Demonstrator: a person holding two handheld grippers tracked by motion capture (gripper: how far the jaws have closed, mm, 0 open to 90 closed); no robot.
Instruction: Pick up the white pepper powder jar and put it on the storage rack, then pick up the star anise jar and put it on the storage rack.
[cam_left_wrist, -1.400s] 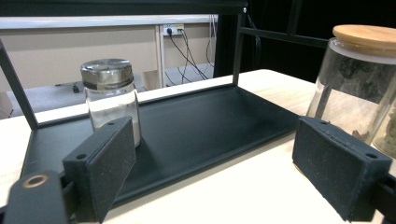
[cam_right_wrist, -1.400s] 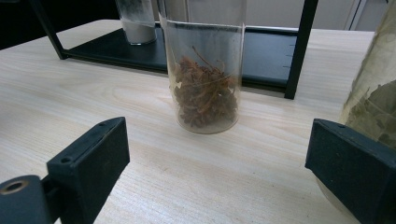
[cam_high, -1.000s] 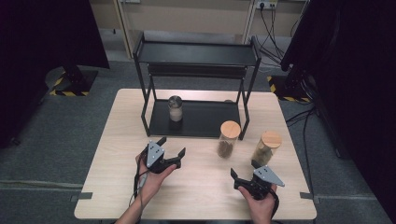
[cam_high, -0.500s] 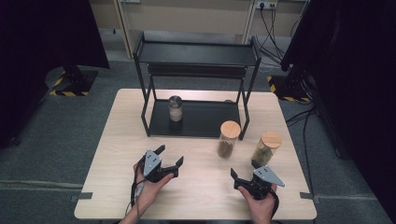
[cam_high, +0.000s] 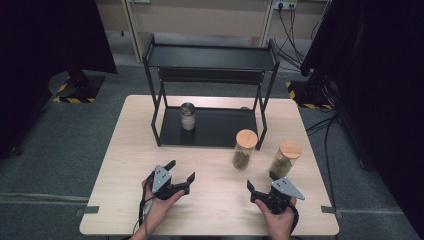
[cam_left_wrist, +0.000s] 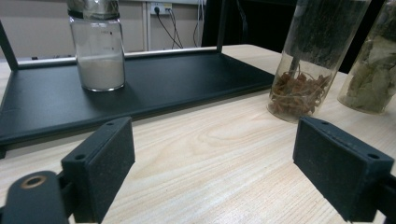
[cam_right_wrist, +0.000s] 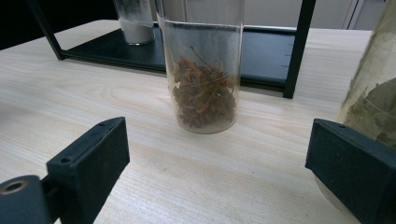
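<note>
High view, black rack (cam_high: 210, 57) behind two cork-lidded jars (cam_high: 245, 149), table (cam_high: 120, 150)

Lab: black curtains (cam_high: 45, 35), hazard-striped stand bases (cam_high: 75, 95), wall sockets (cam_high: 286, 5).

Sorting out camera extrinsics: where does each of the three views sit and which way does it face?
High view: above the person's side, facing forward and down on the table; both hands, left gripper and right gripper show.
Left gripper view: low over the table, facing the rack and the white-powder jar; its own open jaws show.
Right gripper view: low, facing the brown-herb jar; its own open jaws show.
Shared: both gripper views show the brown-herb jar, the rack and the white-powder jar.
</note>
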